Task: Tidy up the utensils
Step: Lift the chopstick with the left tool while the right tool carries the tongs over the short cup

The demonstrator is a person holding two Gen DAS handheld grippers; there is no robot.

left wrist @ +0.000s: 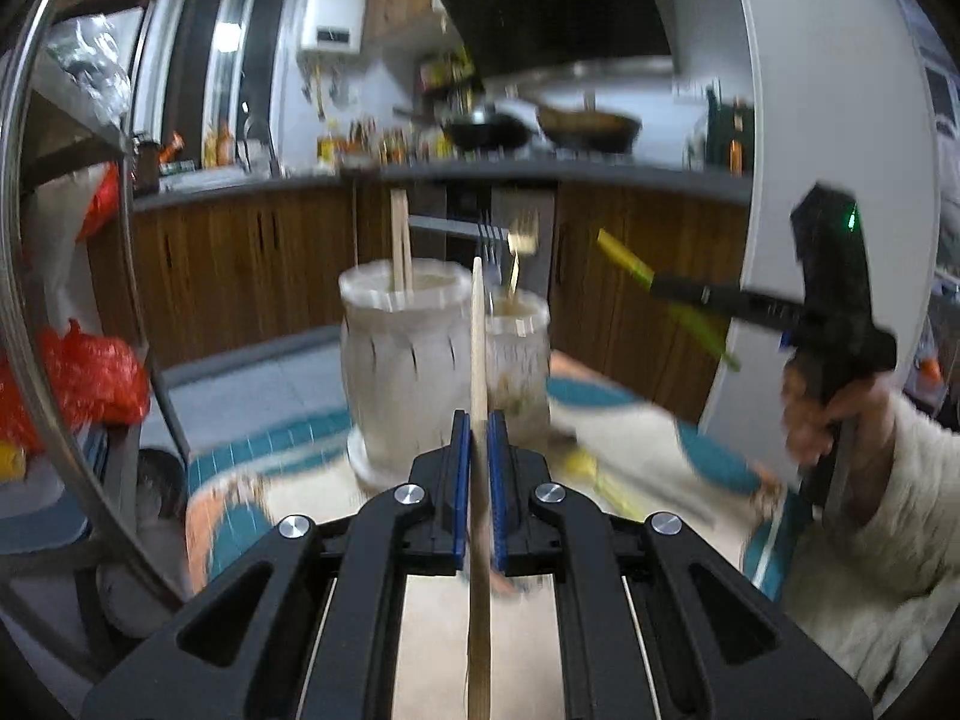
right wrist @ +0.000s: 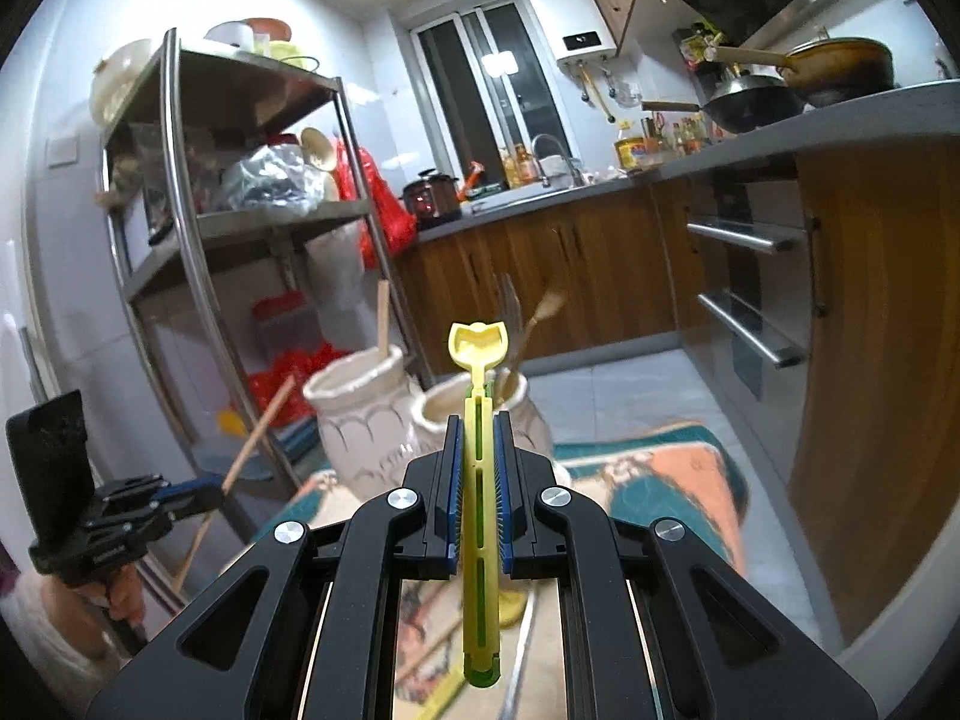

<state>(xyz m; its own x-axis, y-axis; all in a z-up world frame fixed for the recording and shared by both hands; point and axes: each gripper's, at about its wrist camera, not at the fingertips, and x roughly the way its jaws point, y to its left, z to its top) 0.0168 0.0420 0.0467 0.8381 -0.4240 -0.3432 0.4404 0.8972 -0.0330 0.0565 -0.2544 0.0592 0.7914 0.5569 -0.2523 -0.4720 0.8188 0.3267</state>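
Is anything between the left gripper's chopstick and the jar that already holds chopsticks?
Nothing visible: the left gripper holds the chopstick upright with open air up to the larger jar.

Two wrist fisheyes, both aimed at the holders from close up.
Left cam looks along its gripper [left wrist: 479,429] toward the kitchen counter, somewhat blurred; right cam looks along its gripper [right wrist: 479,429] toward the shelf rack [right wrist: 240,228] & window. Both share the two ceramic holders [left wrist: 405,360] [right wrist: 366,420], and each sees the other gripper.
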